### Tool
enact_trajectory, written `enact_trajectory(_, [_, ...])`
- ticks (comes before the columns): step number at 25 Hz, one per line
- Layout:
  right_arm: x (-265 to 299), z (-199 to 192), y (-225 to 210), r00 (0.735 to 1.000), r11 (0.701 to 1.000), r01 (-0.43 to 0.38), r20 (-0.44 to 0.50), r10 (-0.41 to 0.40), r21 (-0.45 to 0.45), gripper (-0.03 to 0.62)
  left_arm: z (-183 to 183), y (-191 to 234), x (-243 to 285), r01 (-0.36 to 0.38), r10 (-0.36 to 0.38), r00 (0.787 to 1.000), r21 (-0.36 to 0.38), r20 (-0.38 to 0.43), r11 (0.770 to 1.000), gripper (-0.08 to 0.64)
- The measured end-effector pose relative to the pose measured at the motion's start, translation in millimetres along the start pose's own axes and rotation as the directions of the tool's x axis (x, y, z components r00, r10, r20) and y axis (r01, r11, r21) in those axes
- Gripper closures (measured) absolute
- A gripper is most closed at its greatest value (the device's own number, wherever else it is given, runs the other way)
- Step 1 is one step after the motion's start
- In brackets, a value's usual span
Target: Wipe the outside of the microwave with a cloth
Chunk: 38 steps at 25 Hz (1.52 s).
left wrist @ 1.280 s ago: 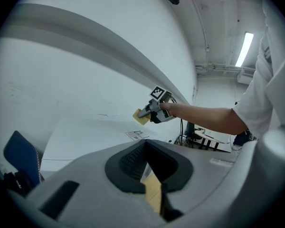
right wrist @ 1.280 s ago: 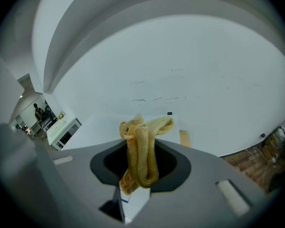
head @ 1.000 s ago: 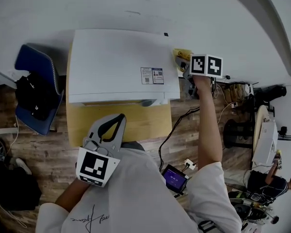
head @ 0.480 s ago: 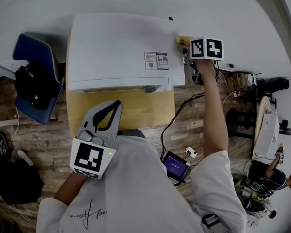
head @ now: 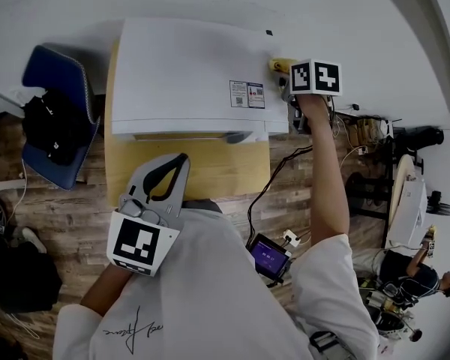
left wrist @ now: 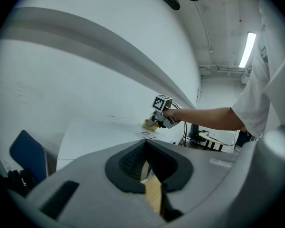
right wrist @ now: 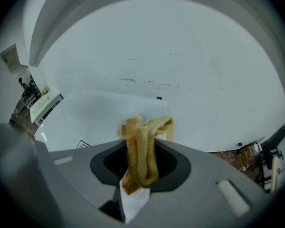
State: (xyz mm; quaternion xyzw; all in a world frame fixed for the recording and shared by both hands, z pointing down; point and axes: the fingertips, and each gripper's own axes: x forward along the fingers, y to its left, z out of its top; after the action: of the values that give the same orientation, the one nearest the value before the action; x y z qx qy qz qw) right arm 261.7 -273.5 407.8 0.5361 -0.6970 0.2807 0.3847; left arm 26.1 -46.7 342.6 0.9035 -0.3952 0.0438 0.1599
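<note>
The right gripper (right wrist: 138,177) is clamped on a yellow terry cloth (right wrist: 143,148), which bunches up in a thick fold out of the dark throat between its jaws. In the head view this gripper (head: 286,83) sits at the rear right corner of the white microwave (head: 184,70), and the cloth (head: 278,64) lies against the edge of the microwave's top there. The person's right hand (head: 313,112) grips the handle just off the microwave's right side, with the arm stretched forward.

The left gripper (head: 181,160) hangs in front of the microwave, close to the person's chest. Its two fingers curve in to meet at the tips, and nothing is caught between them. In its own view the left gripper (left wrist: 154,190) shows only a thin slit with a strip of wood seen through it, and across the microwave (left wrist: 97,129) the right gripper (left wrist: 160,117) and the cloth (left wrist: 149,124) appear at the far corner.

A printed label (head: 246,94) is stuck on the microwave's top near its right edge. The microwave stands on a wooden table (head: 191,177), whose bare front strip shows before the microwave's door. A blue chair (head: 58,122) stands left of the microwave, and a small device with a purple screen (head: 268,257) lies on the floor in front of and to the right of the microwave.
</note>
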Motion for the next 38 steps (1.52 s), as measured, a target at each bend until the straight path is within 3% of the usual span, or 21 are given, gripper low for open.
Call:
enact_trajectory(20, [10, 17, 75, 0.998, 0.996, -0.061, 0.012, 0.062, -0.058, 0.479, -7, 3, -24, -0.005, 0.005, 1.000, 0.006, -0.009, 1.000, 0.569])
enact_trajectory(38, [21, 37, 190, 0.976, 0.969, -0.207, 0.033, 0.214, -0.137, 0.479, 0, 16, -36, -0.038, 0.038, 0.999, -0.003, 0.038, 0.999, 0.569])
